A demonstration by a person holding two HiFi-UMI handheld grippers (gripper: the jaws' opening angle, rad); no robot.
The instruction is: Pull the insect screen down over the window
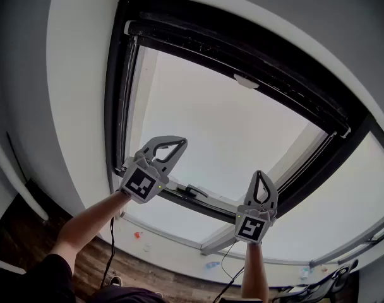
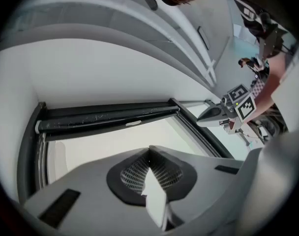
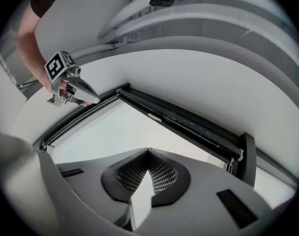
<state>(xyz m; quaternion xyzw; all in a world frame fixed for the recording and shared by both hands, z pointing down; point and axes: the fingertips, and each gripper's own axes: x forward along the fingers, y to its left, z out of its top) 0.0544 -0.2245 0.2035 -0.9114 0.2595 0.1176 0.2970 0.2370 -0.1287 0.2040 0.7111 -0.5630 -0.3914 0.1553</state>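
Observation:
I look up at a black-framed window with bright white glass. The insect screen is rolled up in a dark bar along the frame's top, with a small white pull tab under it. The bar and tab also show in the left gripper view, and the bar and tab in the right gripper view. My left gripper is shut and empty near the frame's lower left. My right gripper is shut and empty near the lower right. Both stay well below the tab.
A black window handle sits on the lower frame between the grippers. White walls surround the opening. Below lie a dark wooden floor, a thin black cable, small scattered items and a chair at the bottom right.

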